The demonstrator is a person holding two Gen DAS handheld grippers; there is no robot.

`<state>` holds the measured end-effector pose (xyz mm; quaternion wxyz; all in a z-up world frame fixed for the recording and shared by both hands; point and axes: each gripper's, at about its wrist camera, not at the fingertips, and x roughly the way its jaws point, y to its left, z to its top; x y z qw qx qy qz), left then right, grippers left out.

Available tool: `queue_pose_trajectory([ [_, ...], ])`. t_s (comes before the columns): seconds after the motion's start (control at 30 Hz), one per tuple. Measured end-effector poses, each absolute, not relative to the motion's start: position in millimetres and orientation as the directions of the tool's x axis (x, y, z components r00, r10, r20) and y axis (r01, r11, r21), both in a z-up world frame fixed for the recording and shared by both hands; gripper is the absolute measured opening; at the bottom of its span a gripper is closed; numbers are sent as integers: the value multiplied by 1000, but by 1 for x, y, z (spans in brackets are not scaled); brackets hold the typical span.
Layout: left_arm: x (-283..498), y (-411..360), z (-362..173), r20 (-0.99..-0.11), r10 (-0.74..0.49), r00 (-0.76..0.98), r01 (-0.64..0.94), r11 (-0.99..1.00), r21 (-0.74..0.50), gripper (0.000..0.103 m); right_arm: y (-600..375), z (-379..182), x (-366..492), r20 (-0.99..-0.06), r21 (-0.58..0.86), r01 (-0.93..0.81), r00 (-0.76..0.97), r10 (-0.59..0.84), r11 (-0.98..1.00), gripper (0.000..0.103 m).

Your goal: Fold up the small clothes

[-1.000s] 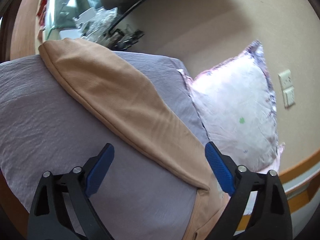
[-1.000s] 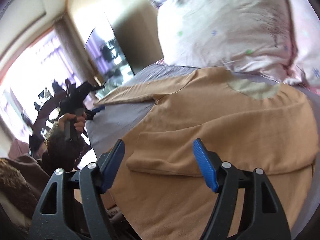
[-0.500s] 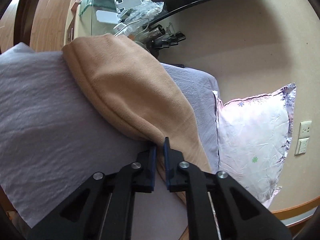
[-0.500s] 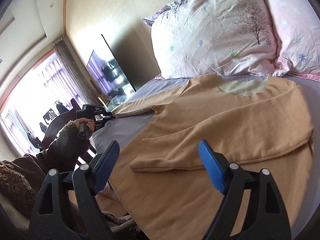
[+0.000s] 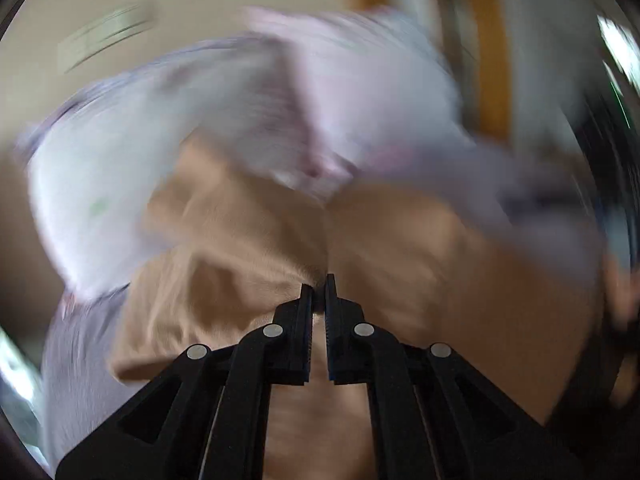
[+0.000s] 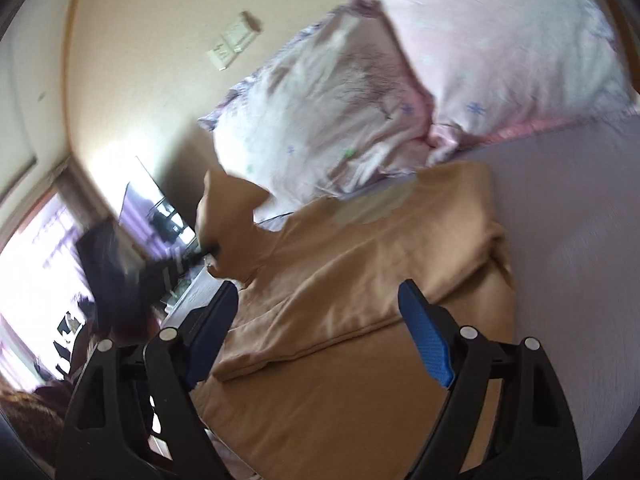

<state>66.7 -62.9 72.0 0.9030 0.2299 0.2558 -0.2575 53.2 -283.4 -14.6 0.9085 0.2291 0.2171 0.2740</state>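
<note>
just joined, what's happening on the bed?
A person is folding a tan garment on a grey bedsheet, a gripper in each hand. The left gripper is shut on a sleeve and holds it raised over the body. The right gripper is open above the folded right side, holding nothing. Pillows sit behind.

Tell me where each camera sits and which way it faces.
Left wrist: sits on the left claw, looking along its shut fingers into the tan shirt they pinch, blurred pillows beyond; only the claw shows.
Right wrist: sits on the right claw, looking between its open fingers over the shirt on the grey sheet toward the pillows and wall; the left claw lifts a sleeve at left.
Shared: shirt, pillows, sheet, left claw.
</note>
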Motion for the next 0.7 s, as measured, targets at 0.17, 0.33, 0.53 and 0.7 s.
queue_pose_trajectory([
  [0.17, 1, -119, 0, -624, -271, 733, 655, 527, 541, 10, -291, -26, 68, -328, 585, -339, 732, 598, 736, 82],
  [0.33, -4, -76, 33, -597, -333, 729, 633, 659, 406, 35, -274, -29, 84, -427, 510, -305, 722, 545, 804, 64],
  [0.53, 25, -26, 58, -593, -324, 737, 543, 806, 235, 40, -244, -50, 98, -598, 362, -316, 643, 478, 877, 57],
  [0.7, 38, -12, 63, -596, -321, 736, 513, 839, 181, 46, -227, -65, 86, -666, 202, -354, 634, 393, 913, 46],
])
